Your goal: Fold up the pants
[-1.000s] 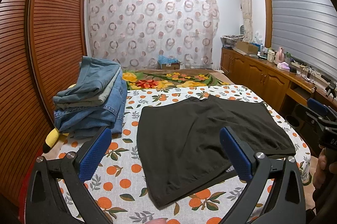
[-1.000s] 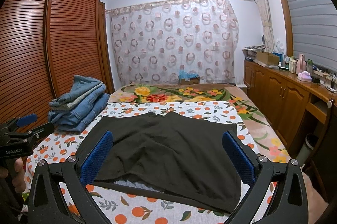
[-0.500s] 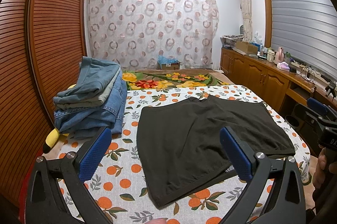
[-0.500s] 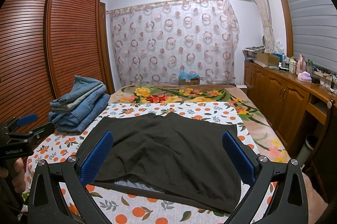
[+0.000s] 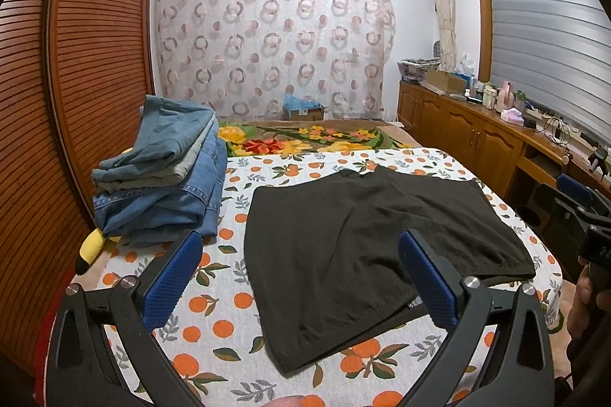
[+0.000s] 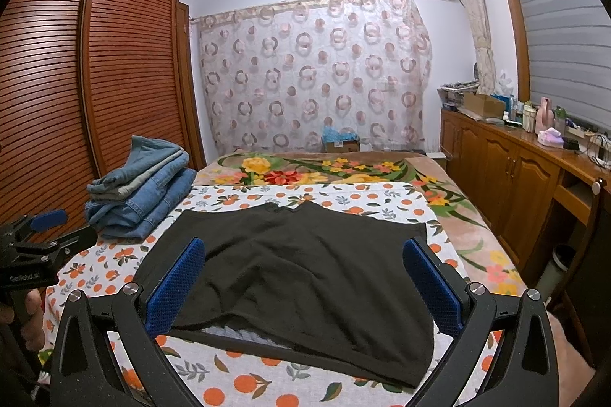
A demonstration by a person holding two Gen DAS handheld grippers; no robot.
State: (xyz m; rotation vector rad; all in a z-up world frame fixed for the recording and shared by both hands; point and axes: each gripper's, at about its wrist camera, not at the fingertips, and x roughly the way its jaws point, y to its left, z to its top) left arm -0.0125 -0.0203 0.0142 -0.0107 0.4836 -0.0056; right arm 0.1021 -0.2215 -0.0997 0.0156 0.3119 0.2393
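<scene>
The black pants (image 5: 366,246) lie spread flat on the orange-print sheet (image 5: 229,330) that covers the near part of the bed, with their near hem close to the bed's edge in front of us. We judge them to be light, thin knit cloth: they drape soft, sag at the near hem where the top layer lifts off a lower layer, and show no stiff seams or belt hardware that we can see. Cloth like this will slump and slide on itself, so we expect it to need a pinch right at an edge, through both layers, not a grab in the middle of the panel. The near corners look like the best holds: the near left corner (image 5: 286,367) for our left side, the near right corner (image 6: 416,378) for our right. Lifted from there, the fabric should follow with little weight, though the layers may shift apart if we catch only the top one.

Our left gripper (image 5: 298,277) hovers above the near hem with its jaws wide apart, holding nothing. Our right gripper (image 6: 305,284) is likewise spread wide and empty, over the pants' near half.

To the left, a stack of folded jeans (image 5: 164,177) sits on the sheet, well apart from the pants.
</scene>
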